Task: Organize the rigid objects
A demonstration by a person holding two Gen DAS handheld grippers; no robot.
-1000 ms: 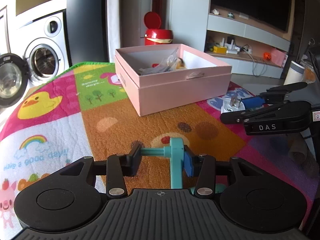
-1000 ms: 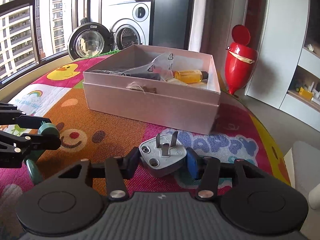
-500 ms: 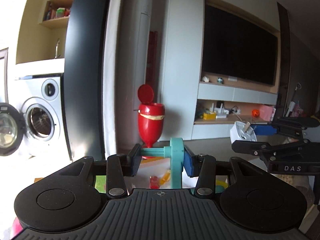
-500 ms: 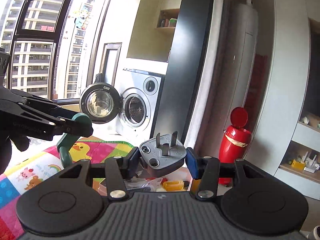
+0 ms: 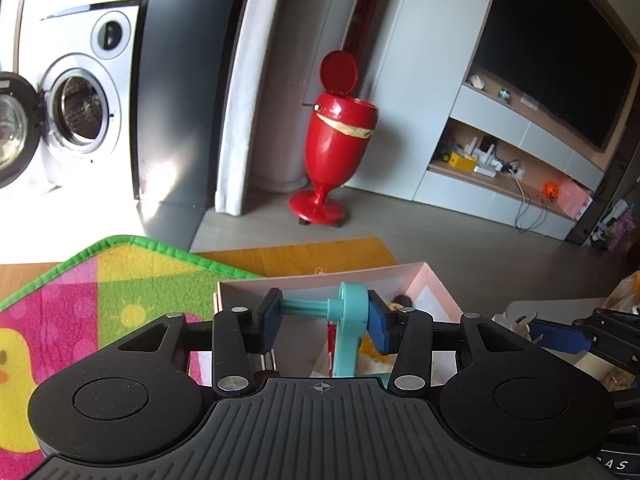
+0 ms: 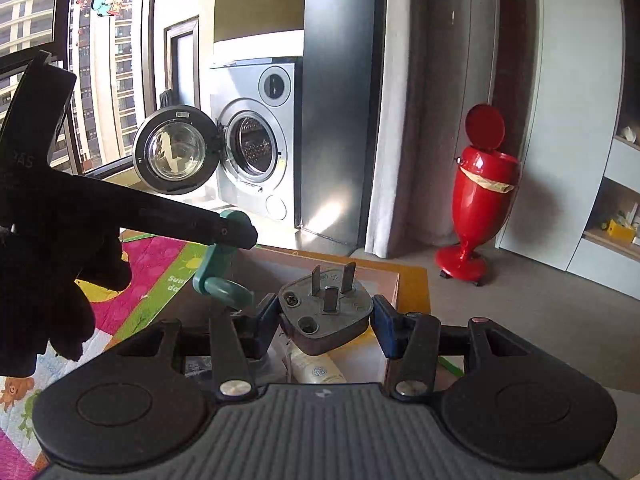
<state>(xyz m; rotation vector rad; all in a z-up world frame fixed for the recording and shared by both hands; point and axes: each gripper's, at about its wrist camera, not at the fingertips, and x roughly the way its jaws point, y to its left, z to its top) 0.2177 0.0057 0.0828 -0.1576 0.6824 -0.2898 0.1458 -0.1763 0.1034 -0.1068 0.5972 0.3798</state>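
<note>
Both tongs now over one pink box | left tongs easing, seemingly gripping one teal crank | right tongs clamp one plug

Left wrist view: looks forward and downward along the left gripper from just above the pink box at the edge of the play mat. Right wrist view: looks the same way along the right gripper, from beside it. Both views share the box, the washing machine, the red bin and the floor beyond; each shows the other gripper at its edge.
</note>
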